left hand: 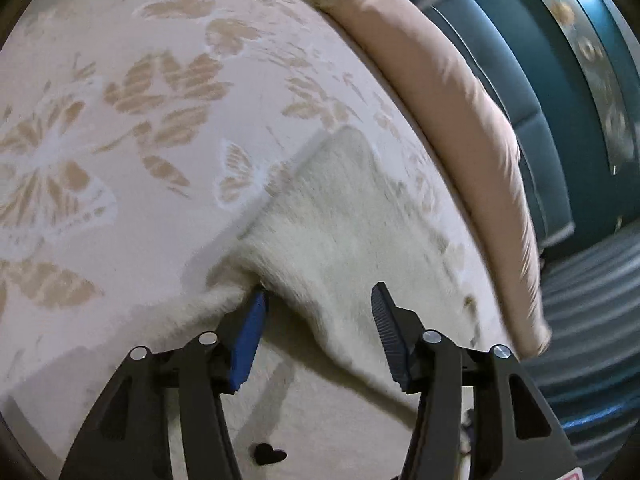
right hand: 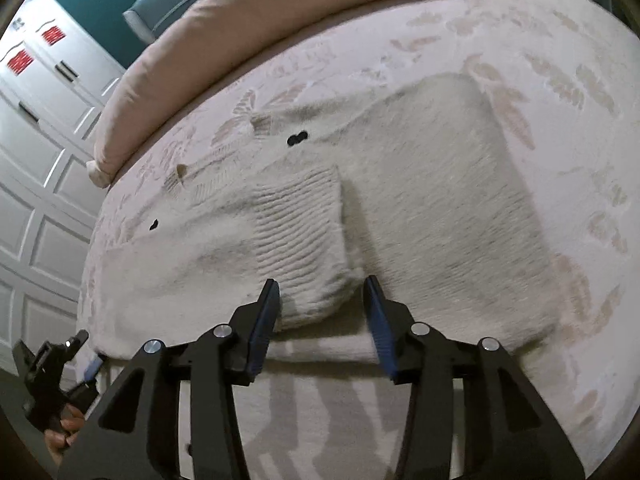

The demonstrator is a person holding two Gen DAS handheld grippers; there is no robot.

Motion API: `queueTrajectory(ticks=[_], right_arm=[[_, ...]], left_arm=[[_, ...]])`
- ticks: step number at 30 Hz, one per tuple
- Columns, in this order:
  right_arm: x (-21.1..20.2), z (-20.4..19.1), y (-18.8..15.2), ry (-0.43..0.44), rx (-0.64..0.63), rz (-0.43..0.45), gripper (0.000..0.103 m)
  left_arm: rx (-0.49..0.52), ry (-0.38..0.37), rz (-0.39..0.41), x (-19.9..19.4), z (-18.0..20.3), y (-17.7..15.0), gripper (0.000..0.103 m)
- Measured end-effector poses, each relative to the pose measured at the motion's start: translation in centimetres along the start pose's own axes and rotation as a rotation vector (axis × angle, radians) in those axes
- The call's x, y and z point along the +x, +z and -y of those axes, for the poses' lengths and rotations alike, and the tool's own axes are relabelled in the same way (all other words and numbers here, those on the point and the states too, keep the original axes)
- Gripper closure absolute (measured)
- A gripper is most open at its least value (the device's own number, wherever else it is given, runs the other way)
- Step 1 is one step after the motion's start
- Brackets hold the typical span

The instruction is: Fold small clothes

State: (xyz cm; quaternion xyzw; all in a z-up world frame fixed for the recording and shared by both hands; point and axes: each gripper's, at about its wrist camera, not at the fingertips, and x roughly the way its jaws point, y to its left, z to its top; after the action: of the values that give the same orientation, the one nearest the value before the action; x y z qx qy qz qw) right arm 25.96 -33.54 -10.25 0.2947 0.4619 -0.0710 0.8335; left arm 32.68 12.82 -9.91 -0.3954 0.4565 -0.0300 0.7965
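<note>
A small cream knitted sweater (right hand: 420,208) with black heart marks lies on the bed, one ribbed sleeve (right hand: 300,236) folded over its body. My right gripper (right hand: 322,292) is open, its fingers either side of the sleeve's cuff end. In the left wrist view the sweater (left hand: 340,232) spreads ahead and under my left gripper (left hand: 318,300), which is open; its left pad (left hand: 250,344) touches a raised fold of the fabric. The left gripper also shows at the lower left of the right wrist view (right hand: 52,376).
The bed cover (left hand: 140,120) is pale with tan butterfly patterns. A long pink bolster (left hand: 452,112) runs along the bed's far edge. Teal headboard and wall (left hand: 560,100) lie beyond. White cabinet doors (right hand: 44,152) stand at the left.
</note>
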Motion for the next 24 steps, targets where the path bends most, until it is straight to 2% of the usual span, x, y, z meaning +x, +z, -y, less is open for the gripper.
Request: queueTrajectory(ticks=[1,2,3,4,5,6,8,9,10,11,12,13,14,16,17,19,20,21,24], right_arm=[[0.5,-1.0,0.5,-0.005,-0.004,-0.003,0.068],[0.6,-2.4,0.9,-0.013,-0.025,-0.011,0.090],[0.6,-4.5,1.4,-0.039,-0.060,-0.020,0.095],[0.3,-6.2,1.8,-0.052,-0.095,-0.011,0.096],[-0.6,-8.6,2.1,-0.033,-0.150,0.014,0.096],[-2.0,-11.5,2.2,0.021,-0.210,0.044,0.097],[-7.4,-18.9,1.9,0.304,-0.361,0.137,0.097],[-9.2,-20.3,1.6,0.404,-0.398,0.174,0.097],[-12.3,-22.1,1.1,0.548,-0.454,0.246,0.097],[-14.1,-22.6,1.1,0.621,-0.470,0.286,0.097],[-14.6,-22.3,1.3,0.652,-0.458,0.298,0.097],[-14.6,-20.9,1.9,0.636,-0.417,0.313,0.097],[-13.5,-18.6,2.6,0.549,-0.367,0.323,0.097],[-10.0,-12.6,3.8,0.359,-0.241,0.275,0.097],[-7.3,-8.4,4.2,0.216,-0.161,0.229,0.097],[-3.2,-1.9,3.9,-0.004,-0.054,0.133,0.097],[-1.5,1.4,3.2,-0.045,0.015,0.072,0.097],[-0.6,3.7,2.4,-0.036,0.076,0.032,0.097],[-0.8,3.9,1.2,-0.021,0.060,0.045,0.097]], left_arm=[[-0.019,-0.001,-0.014,0.3,-0.3,0.4,0.052],[-0.038,-0.003,-0.022,0.7,-0.6,0.7,0.054],[-0.050,-0.002,-0.026,0.9,-0.8,1.1,0.068],[-0.051,-0.001,-0.022,0.9,-0.9,1.4,0.093],[-0.045,-0.003,-0.010,0.7,-1.0,1.6,0.099],[-0.041,-0.010,0.017,0.1,-0.9,1.8,0.098],[-0.037,-0.018,0.071,-1.1,-1.0,1.8,0.098],[-0.030,-0.010,0.085,-1.5,-0.9,1.8,0.099],[-0.022,0.002,0.095,-1.6,-0.8,1.7,0.099],[-0.015,0.014,0.096,-1.6,-0.8,1.7,0.099],[-0.006,0.026,0.096,-1.5,-0.7,1.6,0.099],[0.006,0.040,0.093,-1.3,-0.6,1.5,0.099],[0.012,0.050,0.091,-1.2,-0.5,1.4,0.099],[0.034,0.070,0.080,-0.8,-0.3,1.1,0.099],[0.052,0.080,0.075,-0.6,-0.1,0.9,0.099],[0.087,0.078,0.029,0.5,0.4,0.1,0.098],[0.093,0.080,0.013,1.0,0.4,-0.2,0.098],[0.103,0.089,0.003,1.4,0.6,-0.7,0.098],[0.135,0.133,0.000,2.3,0.9,-1.8,0.098]])
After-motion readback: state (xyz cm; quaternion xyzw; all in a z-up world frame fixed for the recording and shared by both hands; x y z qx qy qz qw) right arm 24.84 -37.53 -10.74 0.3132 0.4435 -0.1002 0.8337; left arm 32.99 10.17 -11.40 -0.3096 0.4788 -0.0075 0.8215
